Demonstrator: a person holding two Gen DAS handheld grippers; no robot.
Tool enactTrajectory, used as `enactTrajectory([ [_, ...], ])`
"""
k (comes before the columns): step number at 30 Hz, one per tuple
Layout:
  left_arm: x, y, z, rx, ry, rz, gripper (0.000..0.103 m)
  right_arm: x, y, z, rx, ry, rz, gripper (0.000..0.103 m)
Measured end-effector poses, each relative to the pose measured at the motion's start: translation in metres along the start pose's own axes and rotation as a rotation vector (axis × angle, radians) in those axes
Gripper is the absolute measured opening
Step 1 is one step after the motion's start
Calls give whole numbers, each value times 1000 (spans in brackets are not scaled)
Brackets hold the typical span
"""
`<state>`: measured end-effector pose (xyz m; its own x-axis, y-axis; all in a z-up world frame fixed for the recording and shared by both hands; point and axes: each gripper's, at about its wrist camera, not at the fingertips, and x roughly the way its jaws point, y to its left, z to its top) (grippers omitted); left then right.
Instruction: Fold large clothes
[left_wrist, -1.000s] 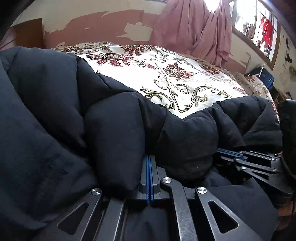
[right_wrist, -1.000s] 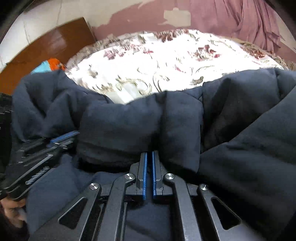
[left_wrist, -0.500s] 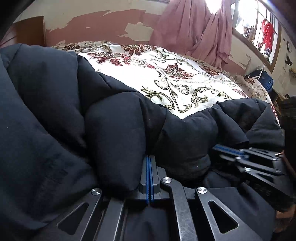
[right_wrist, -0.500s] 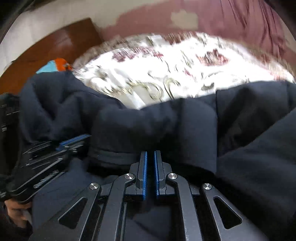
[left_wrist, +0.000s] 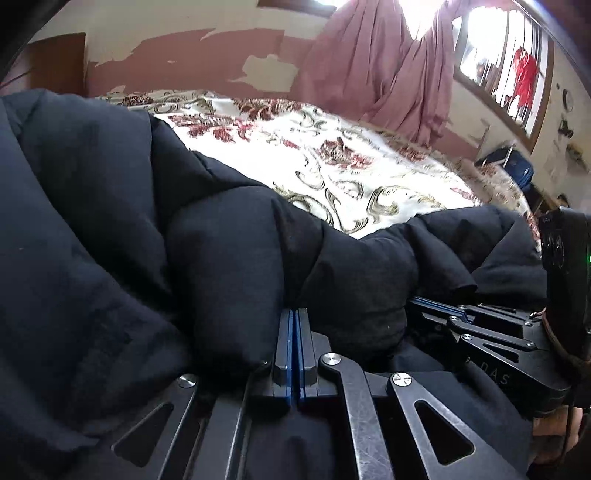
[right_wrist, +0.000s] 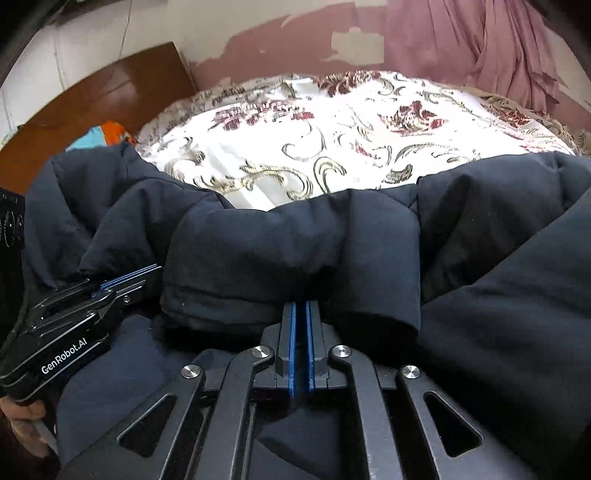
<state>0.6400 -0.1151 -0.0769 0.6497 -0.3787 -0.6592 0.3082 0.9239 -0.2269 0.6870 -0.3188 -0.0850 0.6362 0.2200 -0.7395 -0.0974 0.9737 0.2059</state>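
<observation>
Left wrist view: left hand-held gripper (left_wrist: 293, 317) clamped on jacket (left_wrist: 229, 266) hem; right hand-held gripper (right_wrist: 303, 314) likewise pinches jacket fold on bed (right_wrist: 332, 147).

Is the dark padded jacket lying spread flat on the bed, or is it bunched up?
Bunched up: the jacket rises in thick rolls before the bedspread, with both grippers shut on its edge.

My right gripper (right_wrist: 301, 314) now shows a slightly wider slit between its blue pads than a second ago, though the dark padded jacket (right_wrist: 288, 251) fold sits between them. From my left wrist camera, that gripper (left_wrist: 436, 308) reaches a little further toward the middle of the jacket (left_wrist: 221, 266), and more of its black camera housing shows at the right edge.
</observation>
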Motion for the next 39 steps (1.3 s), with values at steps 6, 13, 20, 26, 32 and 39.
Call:
enactTrajectory([
  [6,-25,1,-2,-4,-119,-61,20,-32,0,-5,-5,-130,-44,34],
  [13,-57,-5,-9,11,-233,-79,53,-80,-4,-20,27,-334,-142,67],
  [20,-106,-8,-8,-63,-345,39,87,-120,-15,-26,107,-447,-185,72],
  [26,-143,-12,-11,-105,-347,115,103,-163,0,-43,61,-524,-188,94],
  [32,-201,-32,-33,-21,-384,191,103,-208,30,-62,-32,-533,-203,101],
  [39,-283,-50,-63,-15,-453,225,103,-271,56,-96,-78,-523,-175,101],
])
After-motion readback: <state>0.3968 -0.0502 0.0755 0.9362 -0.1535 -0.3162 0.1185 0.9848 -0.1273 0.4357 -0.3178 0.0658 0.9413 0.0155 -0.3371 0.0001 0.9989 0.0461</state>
